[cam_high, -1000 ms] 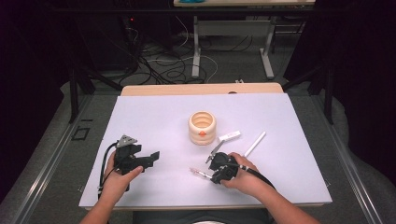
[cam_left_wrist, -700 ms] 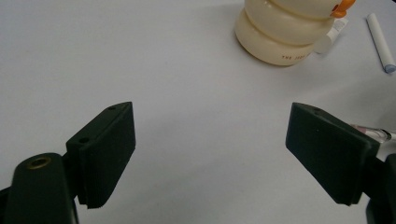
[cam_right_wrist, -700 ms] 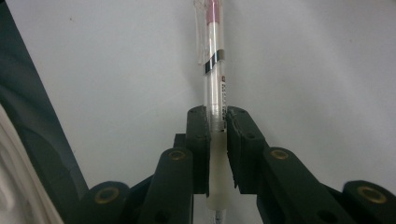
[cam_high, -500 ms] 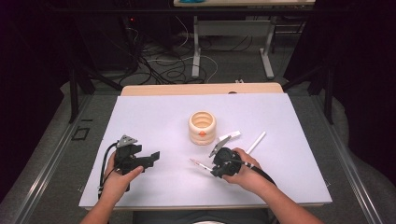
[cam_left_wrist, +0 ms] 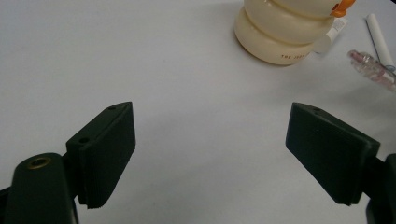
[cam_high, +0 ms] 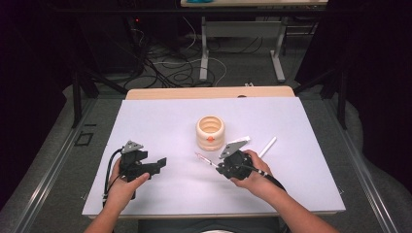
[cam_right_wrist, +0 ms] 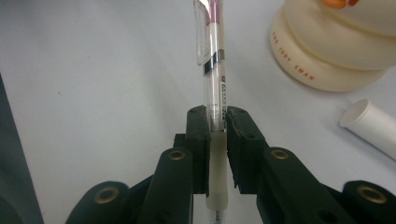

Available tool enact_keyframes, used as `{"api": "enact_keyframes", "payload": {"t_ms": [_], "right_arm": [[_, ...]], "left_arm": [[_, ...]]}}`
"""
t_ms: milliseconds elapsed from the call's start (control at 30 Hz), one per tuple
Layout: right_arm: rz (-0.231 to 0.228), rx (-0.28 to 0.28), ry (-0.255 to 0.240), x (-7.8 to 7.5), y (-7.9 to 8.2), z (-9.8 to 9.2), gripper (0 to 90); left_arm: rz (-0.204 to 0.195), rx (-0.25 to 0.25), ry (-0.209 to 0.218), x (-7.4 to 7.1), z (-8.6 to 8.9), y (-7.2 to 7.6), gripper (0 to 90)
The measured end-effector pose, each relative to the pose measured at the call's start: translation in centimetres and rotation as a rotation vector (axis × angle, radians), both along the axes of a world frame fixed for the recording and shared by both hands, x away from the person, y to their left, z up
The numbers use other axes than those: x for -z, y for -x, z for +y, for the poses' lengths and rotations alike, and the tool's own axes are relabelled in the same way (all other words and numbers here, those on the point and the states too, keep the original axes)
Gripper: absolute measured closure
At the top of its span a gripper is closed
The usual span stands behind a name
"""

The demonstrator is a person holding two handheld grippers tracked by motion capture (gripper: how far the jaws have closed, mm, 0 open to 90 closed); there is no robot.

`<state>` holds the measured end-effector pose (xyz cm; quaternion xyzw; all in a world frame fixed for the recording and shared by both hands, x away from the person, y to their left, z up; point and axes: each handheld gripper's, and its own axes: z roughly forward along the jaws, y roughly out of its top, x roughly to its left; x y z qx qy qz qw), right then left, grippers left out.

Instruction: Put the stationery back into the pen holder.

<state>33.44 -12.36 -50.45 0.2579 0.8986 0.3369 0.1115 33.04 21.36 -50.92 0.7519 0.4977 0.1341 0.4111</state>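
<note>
Between my right gripper's (cam_right_wrist: 217,122) jaws I'm pinching a clear plastic pen (cam_right_wrist: 212,56), and they're closed snug on the barrel close to the soft frosted grip sleeve, with the pink-topped clip end sticking out ahead of the pads. It's sitting just above the white tabletop (cam_high: 160,121), a bit in front of the cream ribbed holder (cam_high: 210,132). My guess is it's handling as super light and stiff, but the smooth barrel is looking slippery, so I'm thinking the rubbery sleeve is the best spot to keep hold of; squeezing harder on the clear part is probably just asking for it to pivot or pop out. There's tiny print running along the barrel near the silver band, but it's too small for me to read. Moving outward, the holder's base ring is showing lettering that I'm reading as "THE JUDY SWAN", and the same line is turning up blurry in the left gripper view. It also has a little orange bit on its side. A white tube-shaped thing (cam_right_wrist: 371,127) is lying just beside the holder. Meanwhile my left gripper (cam_left_wrist: 210,149) is hanging over bare table with its jaws spread wide and nothing between them.
</note>
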Motion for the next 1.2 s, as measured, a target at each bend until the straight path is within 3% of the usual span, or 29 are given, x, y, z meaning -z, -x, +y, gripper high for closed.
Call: {"api": "enact_keyframes", "payload": {"t_ms": [233,600,867,967,1200], "right_arm": [[-0.095,-0.002,-0.045,-0.4,0.3,-0.4,79.9],[-0.303,-0.01,-0.031,-1.9,0.9,-0.5,79.9],[-0.529,-0.041,0.062,-3.1,1.6,-0.3,79.9],[-0.631,-0.058,0.123,-3.2,1.9,-0.1,79.9],[-0.79,-0.139,0.272,-2.9,2.5,0.6,79.8]], "left_arm": [[0.0,-0.002,0.004,-0.1,-0.1,0.0,15.9],[-0.02,0.013,-0.008,-0.2,-0.3,-0.1,16.7],[-0.024,0.032,-0.014,-0.6,-0.3,-0.1,17.2],[-0.025,0.028,0.003,-0.6,-0.5,0.0,17.2],[-0.029,0.03,0.003,-0.5,-0.5,0.0,17.5]]}}
